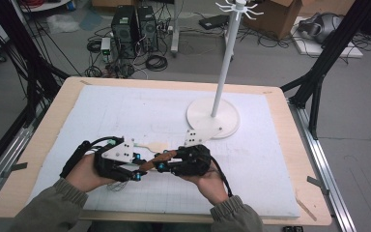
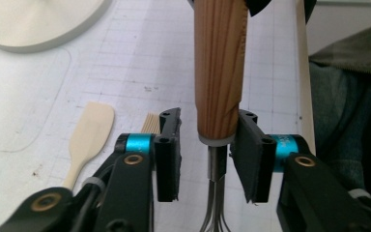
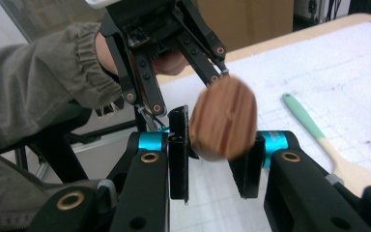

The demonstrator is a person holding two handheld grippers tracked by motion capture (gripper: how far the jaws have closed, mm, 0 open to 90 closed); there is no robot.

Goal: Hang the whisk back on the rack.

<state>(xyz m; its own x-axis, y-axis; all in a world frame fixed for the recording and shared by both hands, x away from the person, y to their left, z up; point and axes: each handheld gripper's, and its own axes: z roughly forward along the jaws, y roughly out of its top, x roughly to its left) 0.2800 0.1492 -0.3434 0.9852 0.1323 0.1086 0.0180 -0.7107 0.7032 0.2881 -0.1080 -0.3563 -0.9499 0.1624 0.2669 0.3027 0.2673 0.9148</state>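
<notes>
Even, soft overhead light fills the high view; the white mat on the bench (image 1: 280,145) is bright without glare, and shadows under the hands are faint. That view is slightly soft and grainy. In the right gripper view the wooden handle (image 3: 223,118) at centre is blurred, its end smeared. In the left gripper view it is sharp, while the upper left corner looks washed out.

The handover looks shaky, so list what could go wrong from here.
1. The left tongs show a gap on one side of the wooden handle, so the right tongs probably carry it alone. They pinch near its rounded end, so the handle might pivot or slip out.
2. If it drops, the metal wires could strike the spatula lying on the mat close by.
</notes>
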